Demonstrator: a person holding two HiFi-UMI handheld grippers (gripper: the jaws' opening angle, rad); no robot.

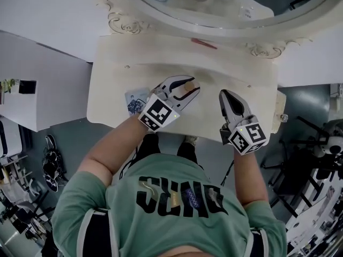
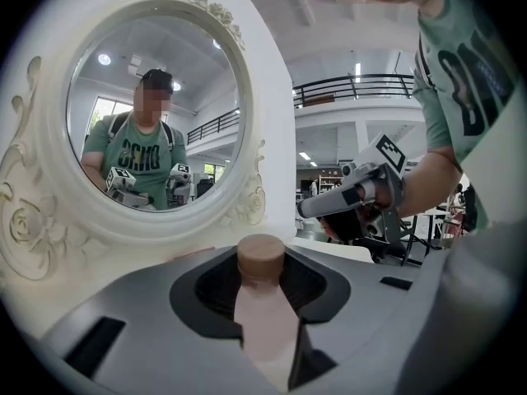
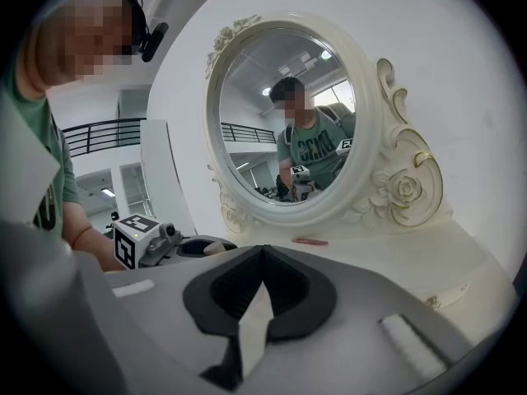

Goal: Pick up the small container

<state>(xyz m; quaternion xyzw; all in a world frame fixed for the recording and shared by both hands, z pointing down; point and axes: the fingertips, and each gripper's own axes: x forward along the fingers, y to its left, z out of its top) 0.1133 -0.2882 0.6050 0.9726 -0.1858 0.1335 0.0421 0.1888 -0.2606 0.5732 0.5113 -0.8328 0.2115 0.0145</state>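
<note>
The small container (image 2: 265, 315) is a pale pink bottle with a round tan cap. It sits between the jaws of the left claw (image 1: 191, 88), which are clamped on its body from both sides. The cap rises above the jaw tips and is closed, so what is inside cannot be seen. Whether its bottom touches the table I cannot tell. In the head view it is over the front middle part of the table (image 1: 244, 76), a cream dressing table with a curved front edge.

The right claw (image 1: 224, 94) is just beside the left one, over the same table, with its jaws together and nothing between them.

Near the front left edge of the table lies a small blue-and-white packet (image 1: 136, 100). At the back stands an oval mirror (image 3: 288, 113) in a white carved frame, and a thin red thing (image 1: 203, 43) lies on the table close to its base; it is too small to name.

Around the table there are a grey floor (image 1: 69, 135), white walls and black stands (image 1: 313, 143) at the right. The gripper views also show a high room with a railed gallery and ceiling lights.
</note>
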